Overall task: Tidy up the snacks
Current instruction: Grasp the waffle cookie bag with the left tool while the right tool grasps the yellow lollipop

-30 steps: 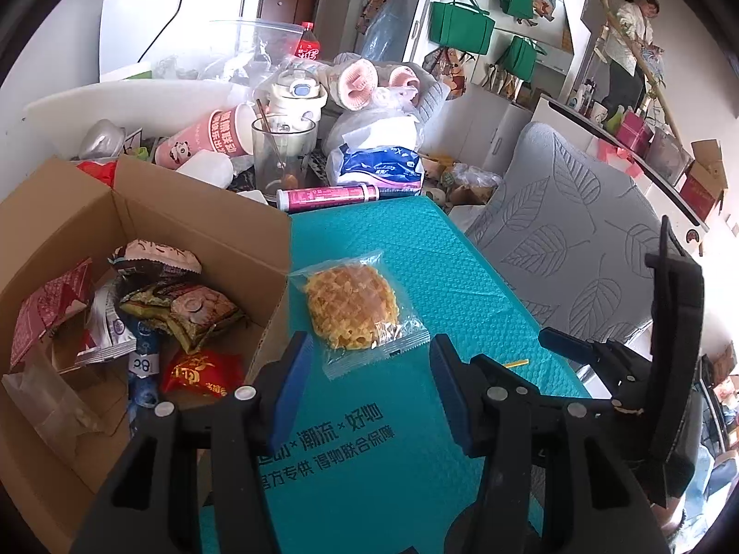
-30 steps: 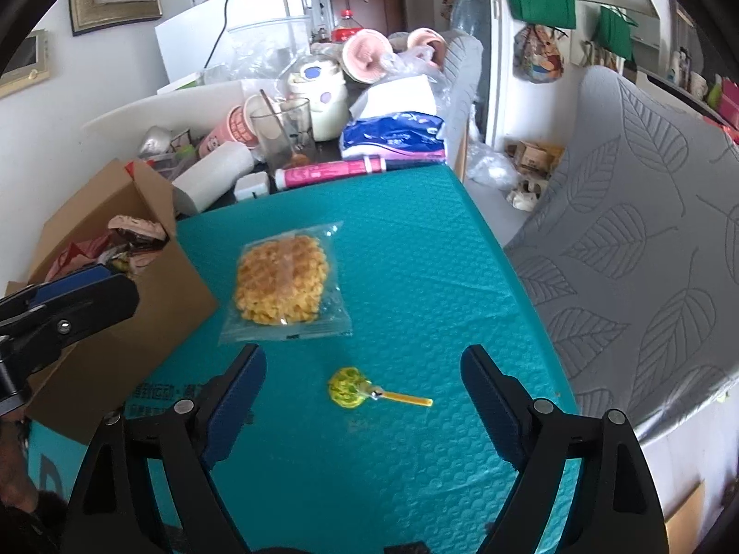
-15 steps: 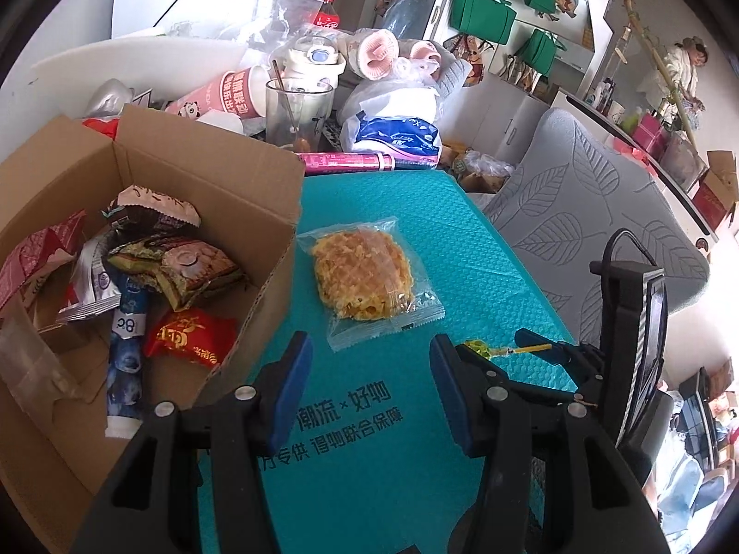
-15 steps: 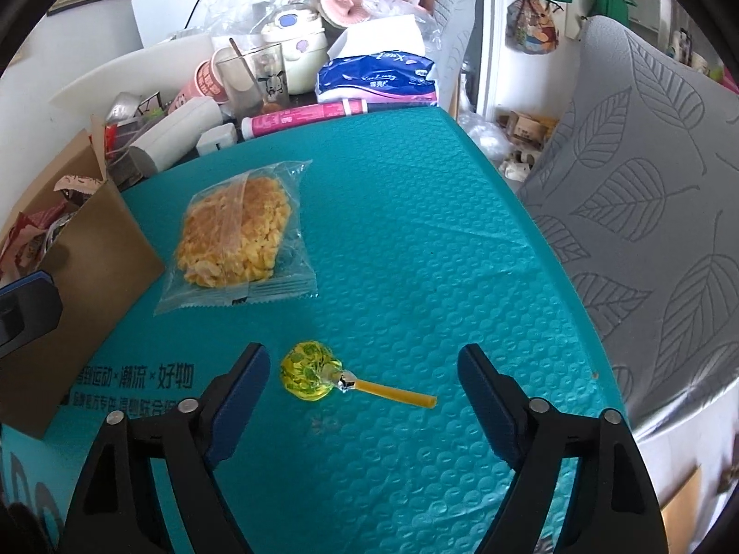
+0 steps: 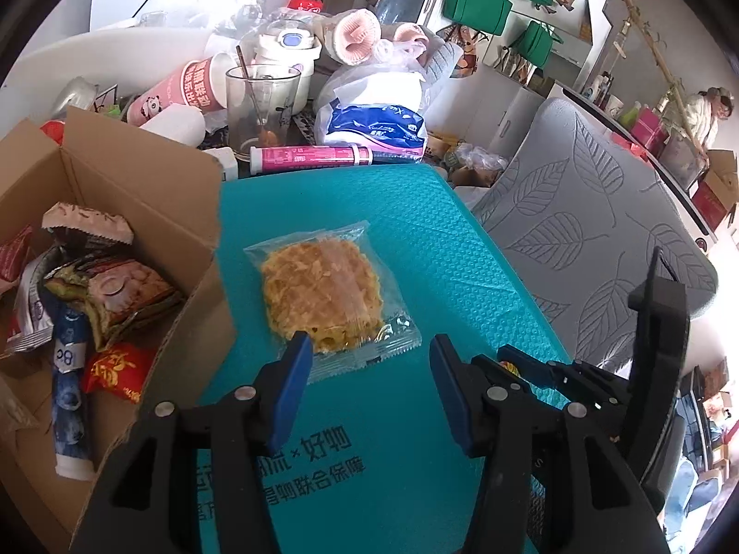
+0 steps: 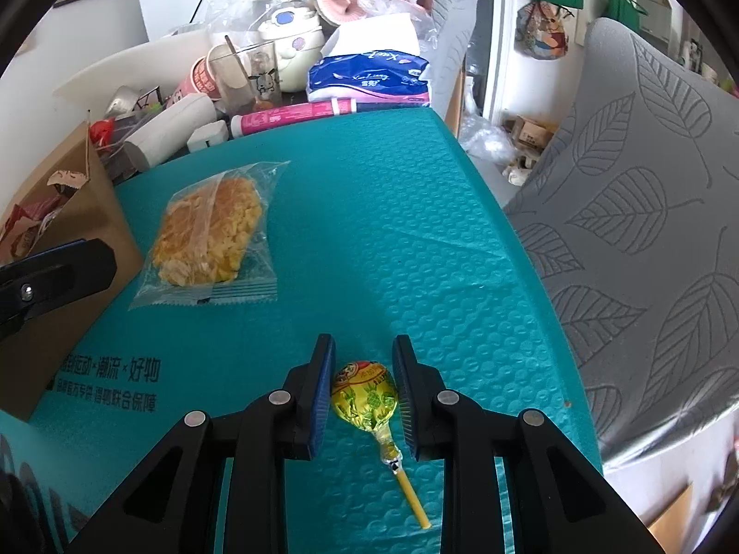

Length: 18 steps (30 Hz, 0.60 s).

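Observation:
A yellow-wrapped lollipop (image 6: 365, 399) lies on the teal mat, its stick pointing toward me. My right gripper (image 6: 364, 360) has closed around its head, both blue pads touching the wrapper. A waffle in a clear wrapper (image 5: 323, 293) (image 6: 208, 235) lies on the mat (image 5: 415, 240) beside a cardboard box (image 5: 138, 175) that holds several snack packets (image 5: 111, 291). My left gripper (image 5: 369, 360) is open and empty, just short of the waffle's near edge. The right gripper shows at the right of the left wrist view (image 5: 526, 364).
Clutter lines the mat's far edge: a pink tube (image 5: 309, 154), a glass with a spoon (image 5: 258, 106), a blue tissue pack (image 6: 369, 78), paper cups. A grey leaf-patterned cushion (image 6: 646, 231) borders the mat's right side.
My right gripper came down and forward over the lollipop and narrowed its jaws from wide open onto the candy head. My left gripper moved a little closer to the waffle.

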Available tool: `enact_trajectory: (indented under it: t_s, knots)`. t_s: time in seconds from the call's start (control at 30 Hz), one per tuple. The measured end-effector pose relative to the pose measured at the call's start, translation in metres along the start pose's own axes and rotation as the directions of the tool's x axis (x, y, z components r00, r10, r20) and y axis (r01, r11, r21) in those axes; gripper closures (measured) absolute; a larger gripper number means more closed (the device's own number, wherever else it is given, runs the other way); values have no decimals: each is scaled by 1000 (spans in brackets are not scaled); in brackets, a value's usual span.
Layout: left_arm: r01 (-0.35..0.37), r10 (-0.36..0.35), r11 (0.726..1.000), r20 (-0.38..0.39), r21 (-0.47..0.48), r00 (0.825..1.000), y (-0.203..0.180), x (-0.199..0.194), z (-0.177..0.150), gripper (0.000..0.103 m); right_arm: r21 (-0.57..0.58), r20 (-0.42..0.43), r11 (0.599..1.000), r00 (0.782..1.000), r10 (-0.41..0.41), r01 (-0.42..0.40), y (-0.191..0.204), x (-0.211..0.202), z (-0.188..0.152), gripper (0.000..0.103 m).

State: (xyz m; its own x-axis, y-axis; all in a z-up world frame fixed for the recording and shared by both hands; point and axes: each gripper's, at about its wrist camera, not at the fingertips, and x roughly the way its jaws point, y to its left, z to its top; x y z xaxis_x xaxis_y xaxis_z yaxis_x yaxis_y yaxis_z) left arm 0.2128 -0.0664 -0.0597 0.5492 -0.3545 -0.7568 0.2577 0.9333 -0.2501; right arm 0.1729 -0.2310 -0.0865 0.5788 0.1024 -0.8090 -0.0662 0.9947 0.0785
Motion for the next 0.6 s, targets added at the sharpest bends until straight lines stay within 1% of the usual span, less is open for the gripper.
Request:
enact_trajectory:
  t_s: [0.17, 0.23, 0.3, 0.4, 0.47, 0.53, 0.57, 0.6]
  knots:
    - [-42, 42, 999, -19, -18, 999, -7, 26, 16, 51, 46, 16, 998, 999, 33, -34, -15, -2, -4, 78]
    - [-80, 79, 996, -27, -36, 996, -6, 37, 21, 51, 44, 20, 998, 999, 32, -33, -15, -4, -6, 78]
    - [-101, 100, 994, -33, -41, 994, -6, 46, 24, 51, 41, 22, 999, 999, 24, -25, -15, -5, -7, 78]
    - [-133, 131, 990, -55, -39, 990, -5, 61, 26, 51, 45, 21, 999, 999, 28, -29, -16, -6, -8, 78]
    - [-165, 164, 986, -31, -15, 986, -6, 63, 28, 51, 51, 20, 998, 999, 34, -35, -17, -6, -8, 78]
    - [-191, 191, 982, -35, 1, 981, -7, 67, 29, 51, 55, 20, 998, 999, 38, -39, -18, -6, -8, 78]
    - [-204, 205, 979, -38, 12, 978, -7, 69, 30, 44, 57, 20, 998, 999, 39, -40, -18, -6, -8, 78]
    - [-196, 197, 980, -43, 22, 979, -8, 71, 30, 40, 57, 21, 998, 999, 38, -39, -18, -5, -8, 78]
